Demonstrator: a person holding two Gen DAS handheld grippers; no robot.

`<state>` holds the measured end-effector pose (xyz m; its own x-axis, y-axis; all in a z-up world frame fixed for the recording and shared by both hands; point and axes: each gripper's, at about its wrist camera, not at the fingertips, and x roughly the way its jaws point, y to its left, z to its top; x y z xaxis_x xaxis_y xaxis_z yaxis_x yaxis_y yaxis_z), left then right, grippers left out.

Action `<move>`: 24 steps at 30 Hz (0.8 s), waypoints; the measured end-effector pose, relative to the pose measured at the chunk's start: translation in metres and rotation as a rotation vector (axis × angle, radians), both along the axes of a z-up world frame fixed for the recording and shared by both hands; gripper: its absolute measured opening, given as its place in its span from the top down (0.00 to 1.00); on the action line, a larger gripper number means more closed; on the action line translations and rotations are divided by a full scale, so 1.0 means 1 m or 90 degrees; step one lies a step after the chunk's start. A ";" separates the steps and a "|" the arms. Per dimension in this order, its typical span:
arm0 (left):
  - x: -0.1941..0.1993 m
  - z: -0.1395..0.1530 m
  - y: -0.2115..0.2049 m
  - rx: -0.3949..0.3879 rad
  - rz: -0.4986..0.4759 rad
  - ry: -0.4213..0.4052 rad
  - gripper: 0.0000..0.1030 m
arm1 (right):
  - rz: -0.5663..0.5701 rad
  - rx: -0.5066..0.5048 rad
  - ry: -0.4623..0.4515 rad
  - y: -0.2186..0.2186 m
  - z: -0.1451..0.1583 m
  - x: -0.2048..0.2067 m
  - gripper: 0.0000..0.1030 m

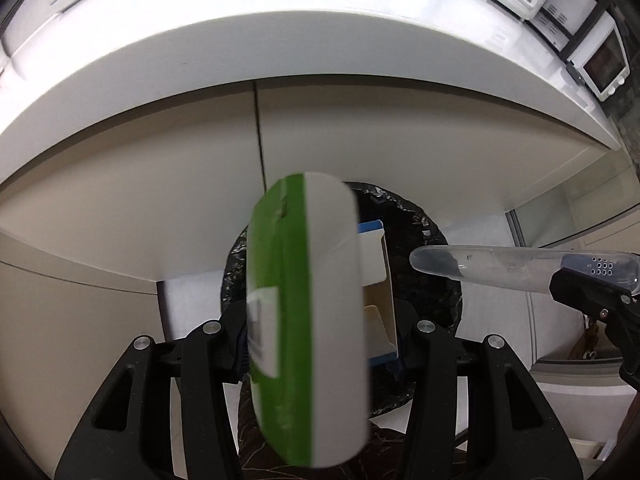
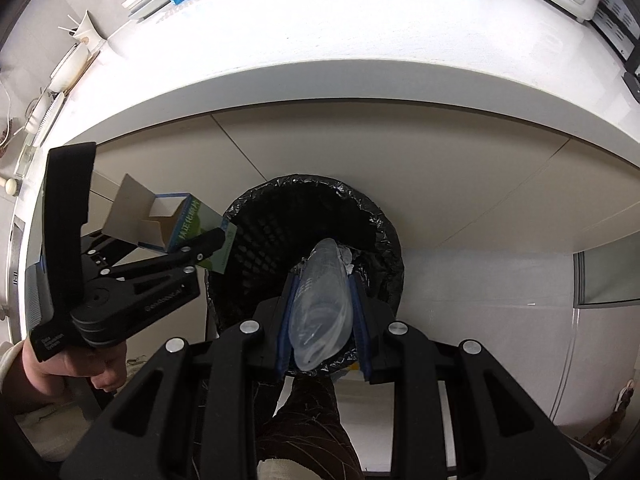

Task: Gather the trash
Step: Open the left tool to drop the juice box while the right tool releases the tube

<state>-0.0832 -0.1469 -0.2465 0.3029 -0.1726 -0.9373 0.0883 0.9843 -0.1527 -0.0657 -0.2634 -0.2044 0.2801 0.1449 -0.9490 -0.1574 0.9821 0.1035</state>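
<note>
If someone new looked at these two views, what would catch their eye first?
The green and white carton fills the left wrist view, clamped in the left claw. The right claw grips a crumpled clear plastic bottle. Both hang above the black-lined trash bin beside the white counter.

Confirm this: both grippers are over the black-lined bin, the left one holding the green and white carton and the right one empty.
One thing is wrong: the right gripper is not empty. The right wrist view shows a crushed clear plastic bottle clamped between its blue pads, above the black-lined bin. The rest stands: the left gripper holds the green and white carton over the bin.
</note>
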 end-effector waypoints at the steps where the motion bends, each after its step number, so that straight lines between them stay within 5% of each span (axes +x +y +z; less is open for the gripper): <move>1: 0.001 0.001 -0.003 0.000 -0.002 -0.003 0.48 | -0.001 0.000 0.000 -0.001 0.000 0.000 0.76; 15: -0.001 0.015 0.010 -0.022 0.030 -0.031 0.07 | -0.002 0.000 0.009 0.004 -0.008 0.004 0.76; 24: -0.006 0.021 0.041 -0.016 0.084 -0.020 0.06 | 0.027 -0.004 0.017 0.021 -0.023 0.013 0.76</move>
<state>-0.0888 -0.1055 -0.2255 0.3541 -0.1524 -0.9227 -0.0361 0.9837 -0.1763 -0.0528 -0.2420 -0.2272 0.2478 0.1505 -0.9571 -0.1954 0.9753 0.1028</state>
